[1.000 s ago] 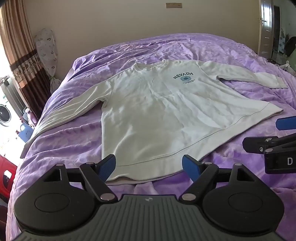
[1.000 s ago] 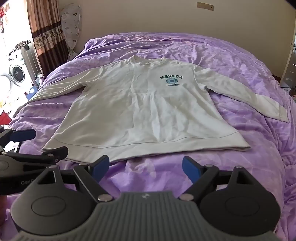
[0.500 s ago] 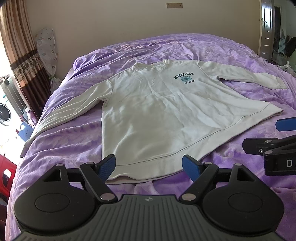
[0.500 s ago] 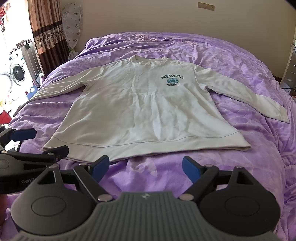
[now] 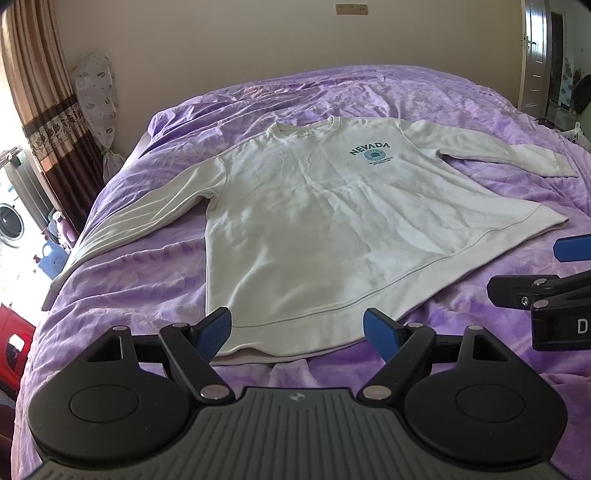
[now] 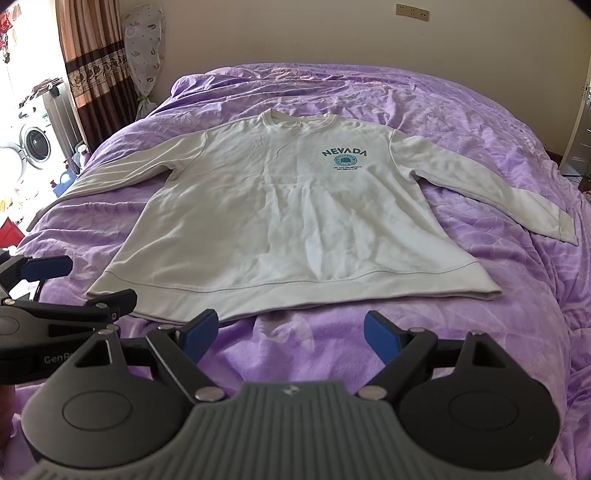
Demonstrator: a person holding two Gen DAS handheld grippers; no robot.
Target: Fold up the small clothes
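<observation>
A white sweatshirt [image 5: 332, 229] lies flat and face up on the bed [image 5: 147, 280], spread over a purple bedspread, its collar toward the far wall and its hem toward me. Both long sleeves are stretched outward from the body, one reaching toward the curtain [image 5: 40, 110] side, the other toward the door side. Across the chest I can read the dark lettering NEVADA [image 6: 344, 152] above a small round blue emblem. My left claw [image 5: 297, 328] hangs just above the near edge of the bed with its blue-padded fingers [image 5: 214, 330] spread wide and gripping nothing; the hem's left corner lies between and just beyond the fingertips, not touched as far as I can tell. My right claw [image 6: 290, 330] is likewise spread open and empty, hovering over bare bedspread just short of the hem, near its middle. In the right wrist view my left claw shows at the left edge, beside the hem's corner. A washing machine [image 6: 35, 144] stands by the window past the bed's left side, and a wall socket [image 6: 412, 13] sits high on the wall behind.
</observation>
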